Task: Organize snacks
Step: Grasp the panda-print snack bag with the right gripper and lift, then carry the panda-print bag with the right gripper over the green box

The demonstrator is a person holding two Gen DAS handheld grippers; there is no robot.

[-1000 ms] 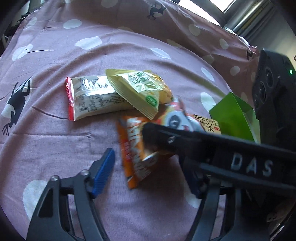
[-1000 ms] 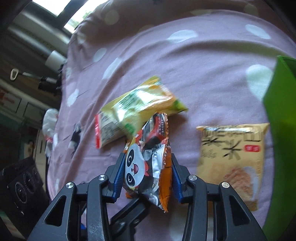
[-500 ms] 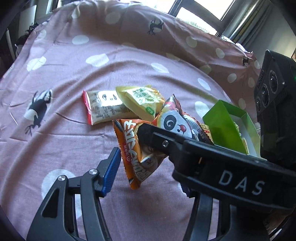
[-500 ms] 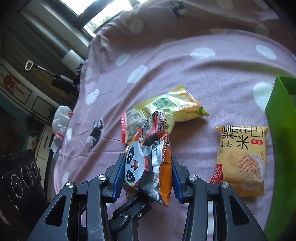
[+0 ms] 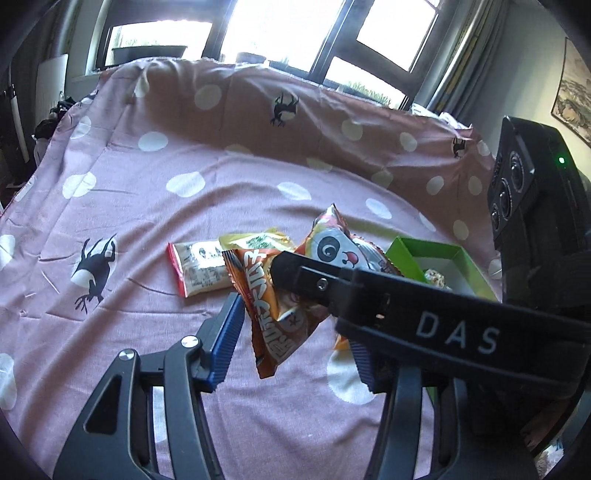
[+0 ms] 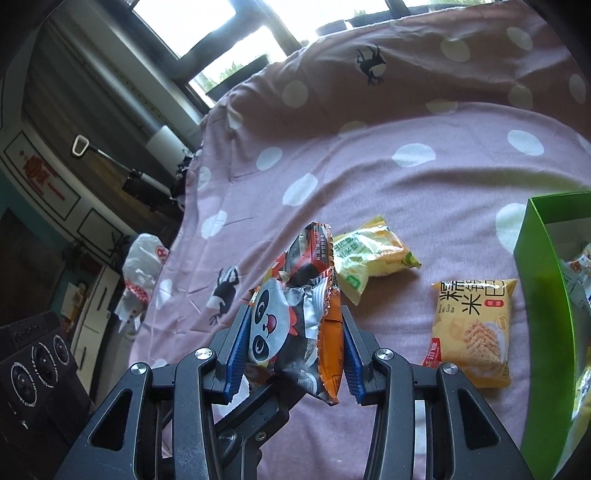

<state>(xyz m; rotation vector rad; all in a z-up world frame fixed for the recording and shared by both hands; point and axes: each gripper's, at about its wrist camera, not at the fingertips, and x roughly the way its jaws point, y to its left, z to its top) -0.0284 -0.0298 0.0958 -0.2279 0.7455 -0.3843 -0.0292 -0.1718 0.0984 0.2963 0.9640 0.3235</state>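
Nearest the right wrist camera, the right gripper (image 6: 291, 350) holds two packets at once between its blue fingers (image 6: 236, 347) — a panda packet (image 6: 280, 325) and an orange packet (image 5: 269, 310) pressed against it — lifted clear of the pink dotted cloth (image 6: 369, 177). From the left wrist view the left gripper (image 5: 291, 339) sits just under that load; its jaws have just been closing, and the orange packet hangs between its fingers (image 5: 225, 336), though whether they press on it I cannot tell, since the right gripper's black arm covers the far one. Beyond, on the cloth, a yellow cracker packet (image 6: 471, 332) lies just beside the green box (image 6: 543, 295) at the right edge, which has snacks inside. Further back, near the middle, a green-yellow packet (image 6: 369, 258) overlaps a red-edged white packet (image 5: 197, 267). Past the far edge — bright windows (image 5: 280, 33).
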